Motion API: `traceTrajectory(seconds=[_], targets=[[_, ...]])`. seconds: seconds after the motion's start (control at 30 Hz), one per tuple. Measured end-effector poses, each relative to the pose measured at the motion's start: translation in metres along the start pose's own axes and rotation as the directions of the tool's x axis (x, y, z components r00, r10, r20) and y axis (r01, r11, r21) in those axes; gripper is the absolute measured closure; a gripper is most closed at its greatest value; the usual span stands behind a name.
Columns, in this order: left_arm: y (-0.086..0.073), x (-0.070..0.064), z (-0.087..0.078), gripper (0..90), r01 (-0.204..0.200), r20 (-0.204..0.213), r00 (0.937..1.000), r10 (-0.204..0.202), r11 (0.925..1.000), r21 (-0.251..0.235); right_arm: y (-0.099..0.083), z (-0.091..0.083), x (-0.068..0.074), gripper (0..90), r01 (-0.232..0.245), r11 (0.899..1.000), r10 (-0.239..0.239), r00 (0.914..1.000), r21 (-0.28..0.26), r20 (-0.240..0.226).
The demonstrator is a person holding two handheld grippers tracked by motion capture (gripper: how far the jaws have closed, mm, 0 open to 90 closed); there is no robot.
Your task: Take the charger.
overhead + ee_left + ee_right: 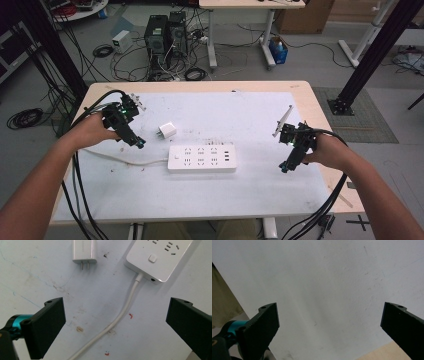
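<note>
My left gripper hangs over the left part of the table, jaws spread wide and holding nothing. In its own view the power strip's white cord runs straight up between the jaws. That is my first worry: if I drop here and close, I pinch the cord instead of anything useful, and a tug would drag the strip out of place.

Just beyond the left gripper lies the white charger, flat on the mat with its two prongs pointing back toward my jaws. It sits near the power strip but apart from it. It is small and smooth, so I judge a shallow or off-centre grip could squirt it away or twist the prongs out of line with a socket.

The strip is unweighted; pushing a plug in one-handed could slide it.

My right gripper hovers well right of the strip, jaws wide apart and empty, over bare mat near the table edge, too far off to brace anything.
</note>
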State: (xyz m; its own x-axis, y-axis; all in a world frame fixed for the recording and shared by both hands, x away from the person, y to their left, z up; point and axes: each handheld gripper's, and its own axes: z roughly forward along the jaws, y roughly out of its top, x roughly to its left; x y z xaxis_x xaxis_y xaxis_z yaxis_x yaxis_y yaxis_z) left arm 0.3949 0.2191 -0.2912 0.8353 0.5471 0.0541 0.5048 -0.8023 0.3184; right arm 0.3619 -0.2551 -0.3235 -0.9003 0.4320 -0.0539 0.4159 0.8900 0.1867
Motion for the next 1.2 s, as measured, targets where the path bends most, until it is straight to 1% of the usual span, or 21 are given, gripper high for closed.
traceTrajectory(seconds=[0.07,0.1,0.2,0.3,0.37,0.4,0.43,0.57,0.63,0.67,0.7,0.73,0.77,0.8,0.87,0.9,1.0,1.07,1.1,1.13,1.2], targets=[[0.000,0.000,0.001,2.5,0.023,0.000,0.9997,-0.023,0.9996,-0.015,0.000,0.000,0.000,1.2,-0.011,1.000,0.011,0.9999,-0.003,0.003],[0.000,0.001,-0.001,2.5,0.015,-0.005,0.9999,-0.015,0.9999,-0.002,0.000,0.000,0.000,1.2,-0.012,1.000,0.012,0.9999,-0.001,0.003],[-0.001,0.002,-0.002,2.5,0.050,-0.007,0.9987,-0.051,0.9983,-0.029,0.001,0.000,0.000,1.2,-0.003,1.000,0.003,1.0000,-0.004,0.007],[-0.001,0.006,-0.003,2.5,0.074,-0.011,0.9972,-0.074,0.9966,-0.038,0.002,0.000,0.001,1.2,-0.009,1.000,0.009,0.9999,0.002,0.014],[0.000,0.007,-0.002,2.5,0.105,-0.010,0.9944,-0.105,0.9933,-0.048,0.003,0.000,0.001,1.2,-0.008,1.000,0.008,0.9999,-0.004,0.015],[0.000,0.009,-0.002,2.5,0.108,-0.012,0.9940,-0.109,0.9930,-0.047,0.003,0.000,0.001,1.2,-0.008,1.000,0.008,0.9998,-0.005,0.015],[0.001,0.010,-0.001,2.5,0.124,-0.014,0.9921,-0.125,0.9907,-0.056,0.004,0.000,0.001,1.2,-0.008,1.000,0.008,0.9999,-0.002,0.015],[0.004,0.016,-0.003,2.5,0.141,-0.019,0.9896,-0.143,0.9868,-0.081,0.007,0.002,0.001,1.2,-0.008,1.000,0.009,0.9998,-0.009,0.020],[0.005,0.018,-0.003,2.5,0.173,-0.016,0.9844,-0.175,0.9786,-0.112,0.008,0.001,0.002,1.2,-0.019,1.000,0.019,0.9995,-0.010,0.026],[0.006,0.021,-0.003,2.5,0.171,-0.012,0.9847,-0.174,0.9786,-0.115,0.008,0.000,0.002,1.2,-0.022,1.000,0.022,0.9994,-0.014,0.025],[0.007,0.021,-0.002,2.5,0.182,-0.012,0.9827,-0.185,0.9757,-0.122,0.008,0.000,0.003,1.2,-0.029,1.000,0.029,0.9994,-0.009,0.020],[0.008,0.023,-0.001,2.5,0.183,-0.020,0.9822,-0.187,0.9759,-0.119,0.008,0.000,0.002,1.2,-0.018,1.000,0.018,0.9998,-0.015,0.013],[0.009,0.024,0.001,2.5,0.191,-0.022,0.9805,-0.195,0.9745,-0.117,0.008,0.000,0.002,1.2,-0.018,1.000,0.019,0.9997,-0.017,0.014],[0.010,0.025,0.002,2.5,0.193,-0.027,0.9801,-0.197,0.9745,-0.115,0.008,-0.001,0.002,1.2,-0.024,1.000,0.024,0.9997,-0.012,0.009],[0.012,0.026,0.006,2.5,0.197,-0.035,0.9787,-0.202,0.9734,-0.117,0.009,-0.001,0.001,1.2,-0.029,0.999,0.029,0.9996,-0.020,0.002],[0.014,0.027,0.007,2.5,0.193,-0.037,0.9794,-0.199,0.9743,-0.116,0.009,-0.001,0.001,1.2,-0.030,0.999,0.030,0.9995,-0.023,0.001],[0.018,0.029,0.012,2.5,0.196,-0.040,0.9785,-0.202,0.9721,-0.129,0.010,-0.002,0.001,1.2,-0.042,0.999,0.042,0.9991,-0.022,0.004],[0.021,0.031,0.015,2.5,0.201,-0.045,0.9767,-0.210,0.9689,-0.144,0.011,-0.001,0.001,1.2,-0.040,0.999,0.040,0.9991,-0.020,0.013],[0.023,0.033,0.017,2.5,0.204,-0.042,0.9763,-0.212,0.9673,-0.151,0.011,-0.001,0.001,1.2,-0.039,0.999,0.039,0.9992,-0.020,0.009],[0.024,0.034,0.018,2.5,0.204,-0.036,0.9766,-0.212,0.9668,-0.154,0.011,0.000,0.001,1.2,-0.042,0.999,0.042,0.9991,-0.017,0.008],[0.026,0.037,0.022,2.5,0.199,-0.041,0.9773,-0.208,0.9668,-0.161,0.011,0.000,0.001,1.2,-0.046,0.999,0.047,0.9989,-0.016,0.005]])
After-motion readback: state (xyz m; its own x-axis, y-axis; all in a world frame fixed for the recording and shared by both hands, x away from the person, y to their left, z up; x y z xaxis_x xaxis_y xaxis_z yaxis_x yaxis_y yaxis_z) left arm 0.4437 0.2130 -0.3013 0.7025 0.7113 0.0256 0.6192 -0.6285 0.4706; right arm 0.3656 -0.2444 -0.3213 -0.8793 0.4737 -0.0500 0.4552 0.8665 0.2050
